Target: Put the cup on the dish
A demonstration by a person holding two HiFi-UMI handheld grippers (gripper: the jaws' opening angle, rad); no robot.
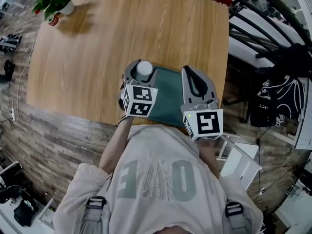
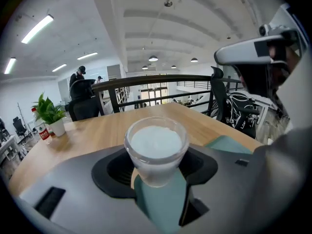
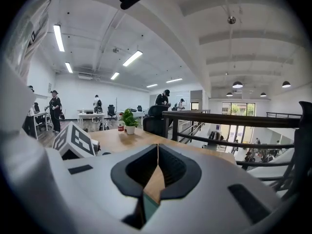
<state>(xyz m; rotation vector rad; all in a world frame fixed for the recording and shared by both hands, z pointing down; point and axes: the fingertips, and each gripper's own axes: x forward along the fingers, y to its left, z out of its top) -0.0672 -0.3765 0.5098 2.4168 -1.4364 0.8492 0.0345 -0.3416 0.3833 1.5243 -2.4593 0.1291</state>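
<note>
Clamping white-filled cup point(image 2: 156, 143) in half-open left gripper point(image 2: 157, 168), over green dish point(image 1: 169, 99) at table's point(image 1: 122, 33) near edge, right gripper point(image 3: 157, 155) closed, empty, whole dish only in head view.

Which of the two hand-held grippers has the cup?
The left hand-held gripper: its jaws clasp a clear cup with white contents. The right hand-held gripper has its jaws shut on nothing.

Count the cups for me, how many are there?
1. The cup is held between the jaws of the left gripper, over the green mat on the table. Another may be hidden from view.
</note>
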